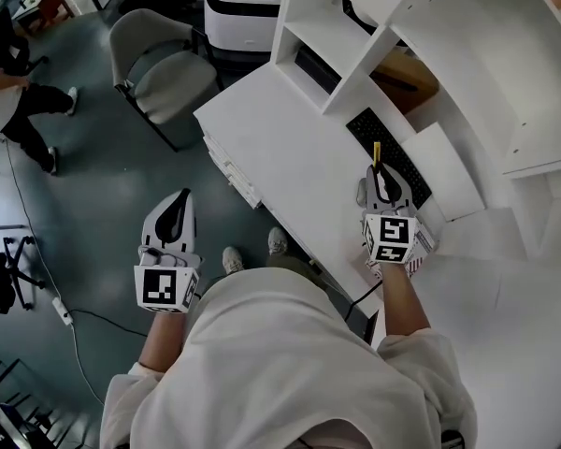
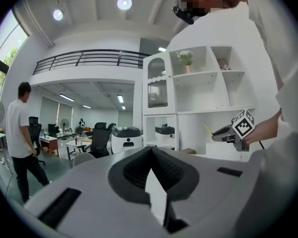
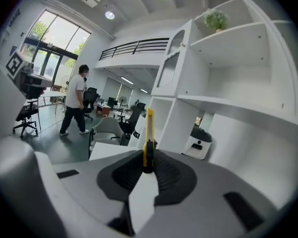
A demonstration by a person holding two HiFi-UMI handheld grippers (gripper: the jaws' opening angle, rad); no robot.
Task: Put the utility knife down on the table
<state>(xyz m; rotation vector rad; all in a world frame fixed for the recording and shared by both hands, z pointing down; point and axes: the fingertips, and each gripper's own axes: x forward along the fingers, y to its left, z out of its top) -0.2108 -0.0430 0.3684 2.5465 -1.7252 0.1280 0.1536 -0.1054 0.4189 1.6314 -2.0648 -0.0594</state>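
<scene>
My right gripper (image 1: 378,168) is held over the white table (image 1: 290,148), shut on a slim yellow utility knife (image 1: 377,152) that sticks out past its jaws toward the keyboard. In the right gripper view the knife (image 3: 148,140) stands upright, pinched at its black slider between the closed jaws of the right gripper (image 3: 147,168). My left gripper (image 1: 174,215) hangs over the floor to the left of the table, jaws together with nothing between them. From the left gripper view (image 2: 150,175) the right gripper (image 2: 227,131) and the knife tip show at the right.
A black keyboard (image 1: 385,153) lies on the table under a white shelf unit (image 1: 421,45). A grey chair (image 1: 159,64) stands off the table's far corner. A person (image 1: 14,101) walks at the left. Cables (image 1: 65,311) run across the floor.
</scene>
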